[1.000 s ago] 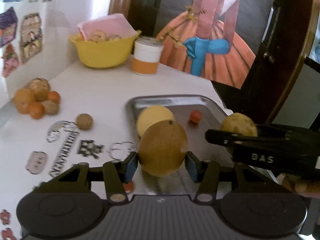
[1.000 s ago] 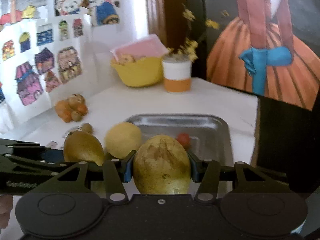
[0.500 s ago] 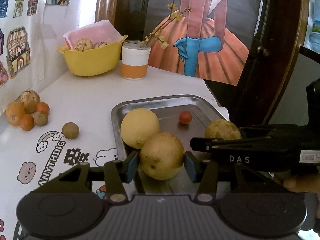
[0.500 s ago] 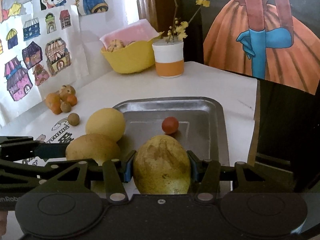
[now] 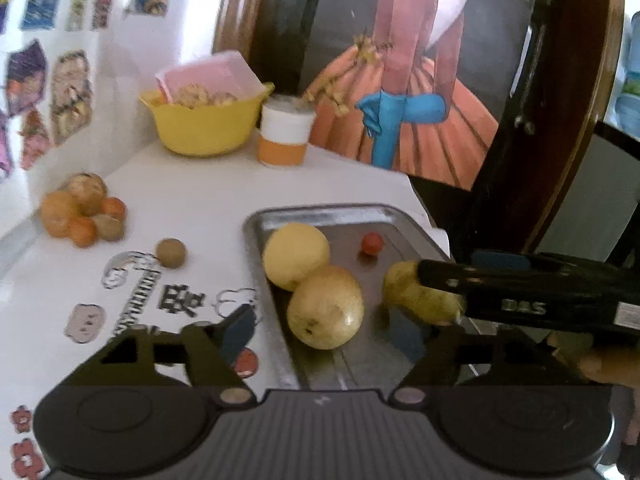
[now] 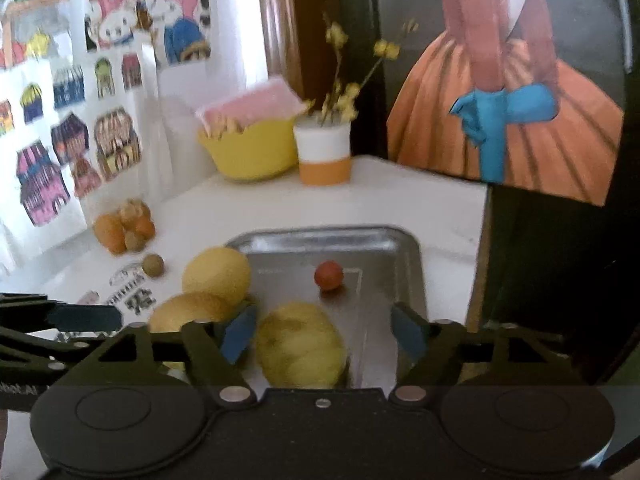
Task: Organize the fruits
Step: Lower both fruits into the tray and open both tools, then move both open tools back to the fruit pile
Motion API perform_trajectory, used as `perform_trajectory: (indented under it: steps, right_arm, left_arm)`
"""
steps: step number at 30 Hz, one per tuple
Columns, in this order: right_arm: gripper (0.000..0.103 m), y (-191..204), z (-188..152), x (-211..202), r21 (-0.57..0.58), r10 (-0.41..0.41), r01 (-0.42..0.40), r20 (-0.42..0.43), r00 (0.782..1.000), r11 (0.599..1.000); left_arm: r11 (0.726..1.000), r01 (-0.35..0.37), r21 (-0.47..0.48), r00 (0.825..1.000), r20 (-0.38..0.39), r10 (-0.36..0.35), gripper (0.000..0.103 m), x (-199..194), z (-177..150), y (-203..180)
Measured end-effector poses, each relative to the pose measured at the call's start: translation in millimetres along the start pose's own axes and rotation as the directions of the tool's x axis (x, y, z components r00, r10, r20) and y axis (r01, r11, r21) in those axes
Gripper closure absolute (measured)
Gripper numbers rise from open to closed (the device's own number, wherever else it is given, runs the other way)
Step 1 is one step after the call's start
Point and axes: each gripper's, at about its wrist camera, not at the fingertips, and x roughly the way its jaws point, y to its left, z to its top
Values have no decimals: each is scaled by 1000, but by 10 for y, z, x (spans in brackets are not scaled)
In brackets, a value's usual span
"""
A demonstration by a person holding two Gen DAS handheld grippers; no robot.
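A steel tray [image 5: 320, 211] [image 6: 320, 237] on the white table holds a round yellow fruit [image 5: 296, 254] [image 6: 216, 276], a small red fruit [image 5: 372, 243] [image 6: 329, 275], a brownish-yellow pear [image 5: 326, 306] [image 6: 188, 314] and an oblong yellow-green fruit [image 5: 416, 296] [image 6: 300, 344]. My left gripper [image 5: 324, 336] is open; the pear lies loose in the tray between its spread blue pads. My right gripper [image 6: 324, 332] is open too, and the oblong fruit rests on the tray nearer its left pad. Each gripper's black body shows in the other's view.
Left of the tray, a pile of oranges and brown fruits [image 5: 80, 212] sits by the wall, with a single small brown fruit [image 5: 171, 253] nearer. At the back stand a yellow bowl [image 5: 204, 128] and a white-and-orange cup [image 5: 285, 136]. The table edge runs just right of the tray.
Both grippers opened wide. The pear left the left gripper's hold and the oblong fruit left the right gripper's hold; both now lie in the tray.
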Motion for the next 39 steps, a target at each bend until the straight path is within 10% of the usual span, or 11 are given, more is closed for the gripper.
perform_trajectory:
  steps: [5,19,39]
  right_arm:
    - [3,96,-61,-474,-23,-33,35,74,997,999]
    - [1,642,-539,-1319,-102,10,-11,-13,1000,995]
    - [1,1636,-672,-1080,-168,163,-191,-169,972,967]
  left_arm:
    - [1000,-7,-2,999,51,7,1,-357,-19,60]
    - [999,-52,6,997,49,51,0,-1047,-449,329]
    - [959,-278,-50,960,-60,275,0,-1324,-672,1374]
